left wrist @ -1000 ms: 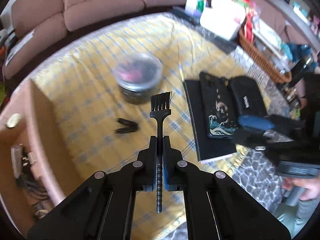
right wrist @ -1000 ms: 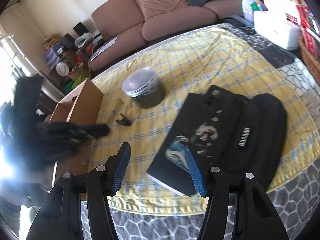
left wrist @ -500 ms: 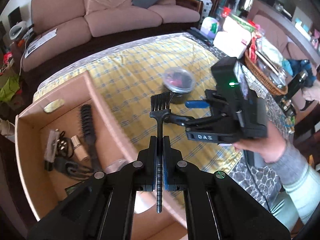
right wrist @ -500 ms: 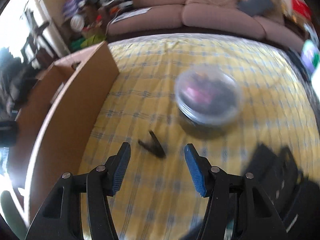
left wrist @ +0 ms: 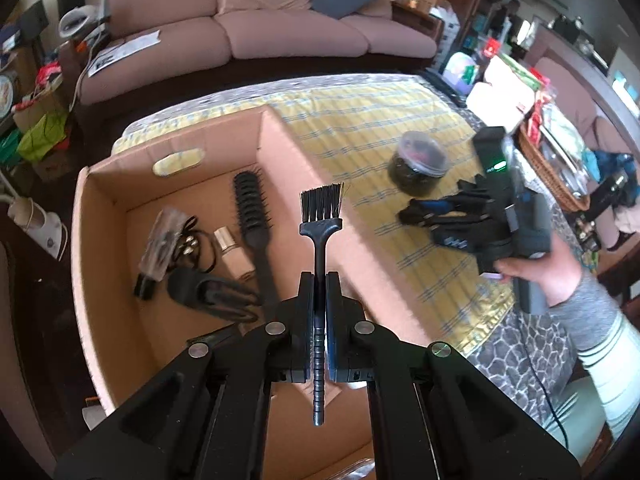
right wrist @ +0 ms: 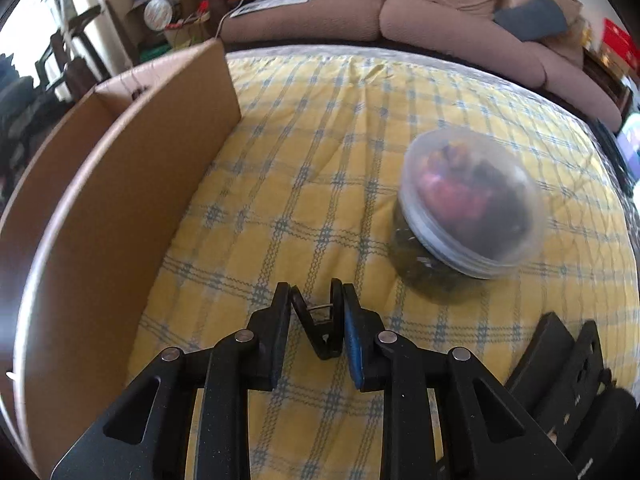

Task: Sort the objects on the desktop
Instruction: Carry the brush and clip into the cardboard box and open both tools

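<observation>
My left gripper [left wrist: 319, 280] is shut on the thin handle of a small black brush [left wrist: 322, 208], bristles pointing away, held over the open cardboard box [left wrist: 298, 148]. In the box lie a black hairbrush [left wrist: 252, 208], a small bottle, a cable and other black items. My right gripper [right wrist: 312, 300] is low over the yellow checked cloth. Its jaws are closing on a black binder clip [right wrist: 320, 330], and both pads touch the clip's arms. In the left wrist view the right gripper [left wrist: 416, 216] shows beside the box, held by a person's hand.
A clear lidded jar [right wrist: 468, 208] with dark and red contents stands on the cloth just right of the clip. The box's tall side wall [right wrist: 120, 200] rises to the left. Black cases [right wrist: 560, 360] lie at lower right. A wicker basket [left wrist: 552, 176] and clutter line the table's far side.
My left gripper carried the brush from above the cloth to above the box. The right gripper swung from the black cases to the clip, came down, and narrowed its jaws around it.
</observation>
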Motion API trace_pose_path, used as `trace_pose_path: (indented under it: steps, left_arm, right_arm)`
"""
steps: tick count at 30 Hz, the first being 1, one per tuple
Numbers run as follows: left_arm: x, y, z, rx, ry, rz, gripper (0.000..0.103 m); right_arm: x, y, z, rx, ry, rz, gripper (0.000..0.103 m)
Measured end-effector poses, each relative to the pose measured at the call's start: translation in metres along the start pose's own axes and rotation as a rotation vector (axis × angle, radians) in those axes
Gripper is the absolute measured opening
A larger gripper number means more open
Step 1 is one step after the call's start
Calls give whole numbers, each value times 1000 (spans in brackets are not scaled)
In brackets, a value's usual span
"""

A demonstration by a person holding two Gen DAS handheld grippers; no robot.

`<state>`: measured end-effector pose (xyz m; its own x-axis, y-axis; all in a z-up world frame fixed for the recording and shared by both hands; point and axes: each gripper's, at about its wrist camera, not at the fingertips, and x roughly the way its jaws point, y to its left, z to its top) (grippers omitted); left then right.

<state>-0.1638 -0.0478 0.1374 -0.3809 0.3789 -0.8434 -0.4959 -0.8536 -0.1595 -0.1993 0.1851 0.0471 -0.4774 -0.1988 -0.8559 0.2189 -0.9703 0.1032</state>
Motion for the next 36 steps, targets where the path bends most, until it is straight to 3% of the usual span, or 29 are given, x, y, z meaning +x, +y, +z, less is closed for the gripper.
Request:
trace_pose_path:
  steps: [6,14,24,36]
  left_arm:
    - [-5,28,-9,-58,2,28,5]
    - [-7,56,-27,-117,15,51,5]
    - [5,81,-57,-159,67,107,5]
    - [11,83,-67,-122,79,179,5]
  right_arm:
    - [-50,24,21,21,-85,89,24]
    - [-77,99,45,-45,-116,234,24]
    - [-32,182,35,-104,27,275,24]
    - [15,210,30,-72,163,217,24]
